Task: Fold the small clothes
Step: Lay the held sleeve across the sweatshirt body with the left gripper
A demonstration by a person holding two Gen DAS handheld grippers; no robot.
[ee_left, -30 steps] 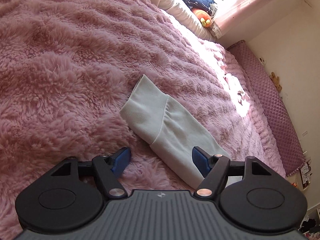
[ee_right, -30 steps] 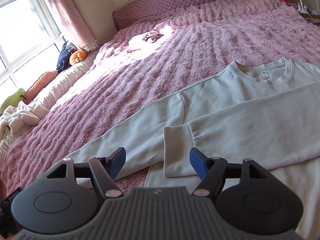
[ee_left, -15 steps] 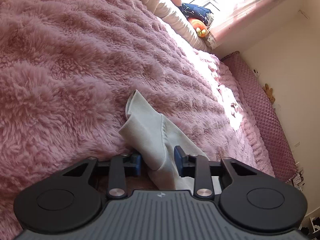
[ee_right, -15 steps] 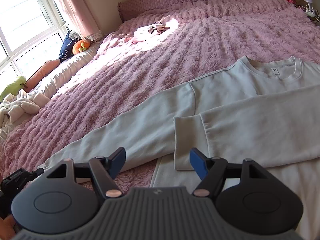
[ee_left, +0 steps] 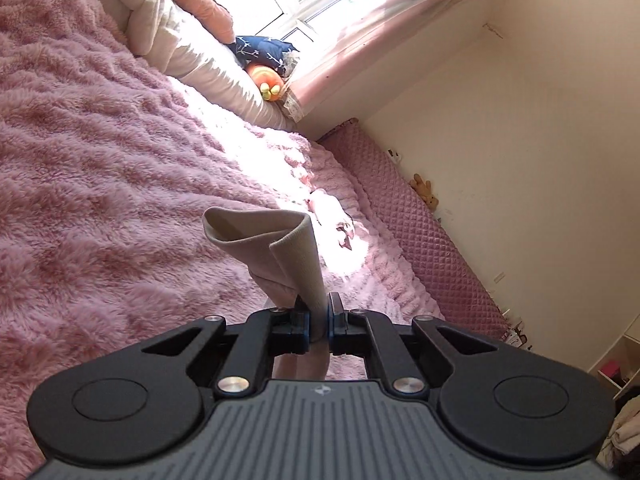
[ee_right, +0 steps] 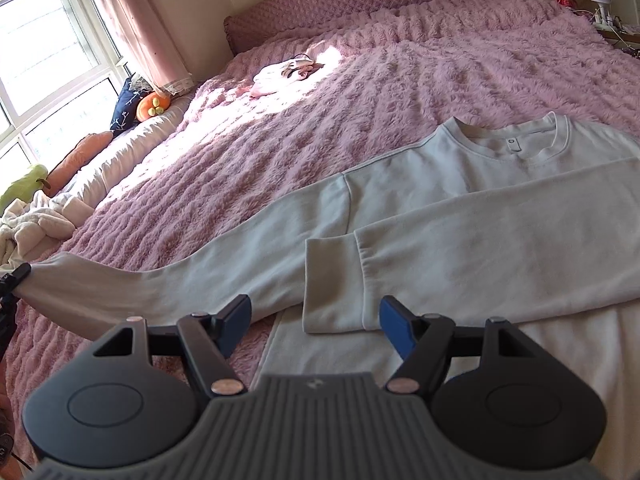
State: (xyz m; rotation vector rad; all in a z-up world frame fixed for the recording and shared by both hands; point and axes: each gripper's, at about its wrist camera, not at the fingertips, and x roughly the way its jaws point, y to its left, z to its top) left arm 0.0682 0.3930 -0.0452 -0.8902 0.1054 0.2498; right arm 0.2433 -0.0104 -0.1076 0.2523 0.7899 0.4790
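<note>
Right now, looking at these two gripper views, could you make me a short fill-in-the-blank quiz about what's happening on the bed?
1. The left gripper is shut on the sweatshirt's ____.
2. The right gripper hovers with its jaws ____, holding nothing.
3. The sweatshirt lies on a fluffy blanket whose colour is ____.
4. The other sleeve is folded across the sweatshirt's ____.

Missing words: sleeve cuff; open; pink; body

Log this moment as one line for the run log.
left gripper: shut on sleeve cuff, lifted | right gripper: open, over folded sleeve | sweatshirt: flat on bed
</note>
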